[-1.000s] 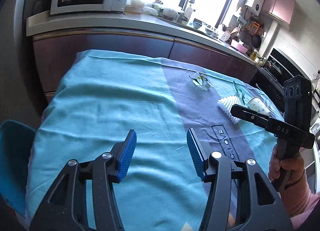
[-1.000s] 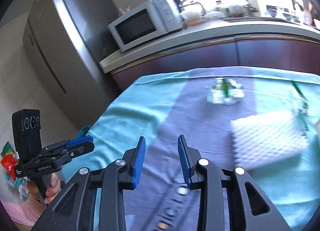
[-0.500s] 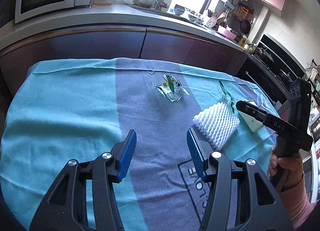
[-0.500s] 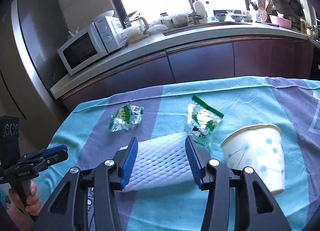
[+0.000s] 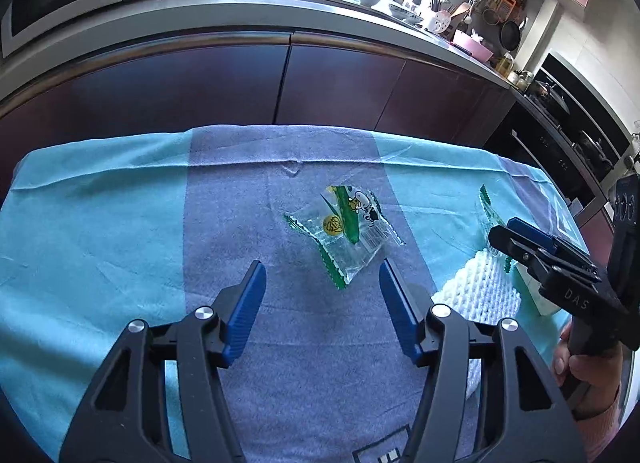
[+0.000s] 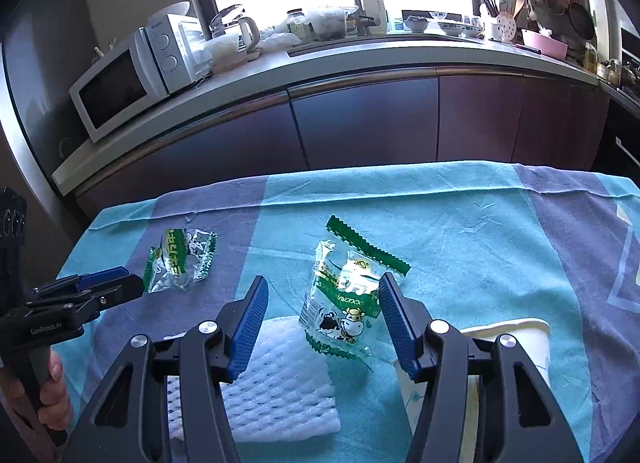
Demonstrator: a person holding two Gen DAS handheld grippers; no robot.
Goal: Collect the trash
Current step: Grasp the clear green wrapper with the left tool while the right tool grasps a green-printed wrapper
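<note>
Left wrapper: a clear plastic snack wrapper with green zigzag edges and a cartoon cow (image 5: 347, 231) is lying flat on the grey stripe of the cloth, just ahead of my left gripper (image 5: 322, 281) and slightly toward its right finger.
Right wrapper: a second clear green-edged wrapper with two cartoon cows (image 6: 345, 295) is lying on the turquoise stripe, partly between the tips of my right gripper (image 6: 323, 299).
Left jaws: I am opening them; nothing is between the blue pads.
Right jaws: I am opening them too; the pads are not pressing on the wrapper.
Other trash: a white foam fruit net (image 6: 276, 387) is lying just beside the right wrapper, and a white paper cup on its side (image 6: 516, 347) is near it.
Hidden: my right gripper's fingers are covering much of the net and the cup; the cup's lower end is cut off.
Writing: the wrapper lettering is too small for me to read; "DAS" is showing on my right gripper's body in the left view, "GenRobot.AI" on my left one's in the right view.
Surface: everything is resting on a turquoise and grey striped cloth (image 5: 100, 231).
</note>
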